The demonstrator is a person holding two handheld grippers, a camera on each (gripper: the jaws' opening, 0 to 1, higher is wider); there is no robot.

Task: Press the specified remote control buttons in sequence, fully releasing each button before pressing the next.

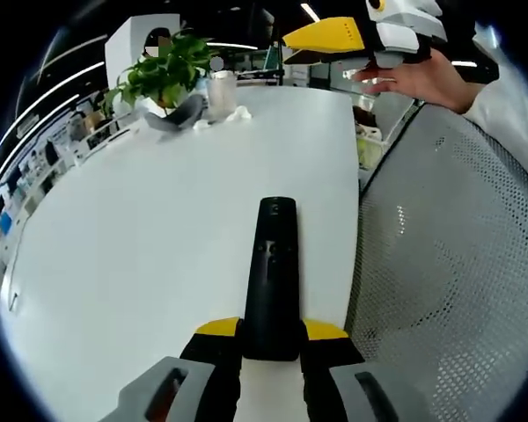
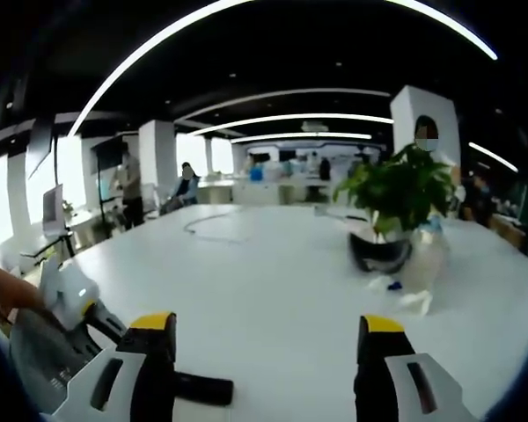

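Left gripper view first: the remote control (image 1: 270, 280) is a long, slim black bar with a glossy rounded far end and a few small buttons down its face, too small to read. It lies flat on the white worktop (image 1: 141, 246), running away from the camera, close to the worktop's right edge. No brand or lettering can be made out on it. The left claw (image 1: 271, 338) has its yellow-tipped jaws on either side of the remote's near end, pinching it between them. Beyond the right edge sits a grey perforated surface (image 1: 449, 264), mesh-like. Up at the far end of the worktop there is a potted plant (image 1: 163, 79) with a clear cup (image 1: 221, 92) beside it and crumpled white paper (image 1: 238, 113) just next to that. At the top right, the right claw (image 1: 361, 40) hangs in the air above the far edge, yellow and white, with a person's hand (image 1: 427, 79) wrapped under it.

Over to the right gripper view: the right claw (image 2: 268, 338) is spread wide, both yellow-tipped jaws well apart with bare worktop (image 2: 273, 272) between them, gripping nothing. Low at the left, the remote control (image 2: 198, 387) shows as a dark bar on the worktop, with the left claw (image 2: 75, 303) and a hand (image 2: 4, 290) at its end. The potted plant (image 2: 396, 198) stands toward the far right of the worktop, white paper (image 2: 414, 299) near its base. Office space and standing people fill the background; no writing is legible.
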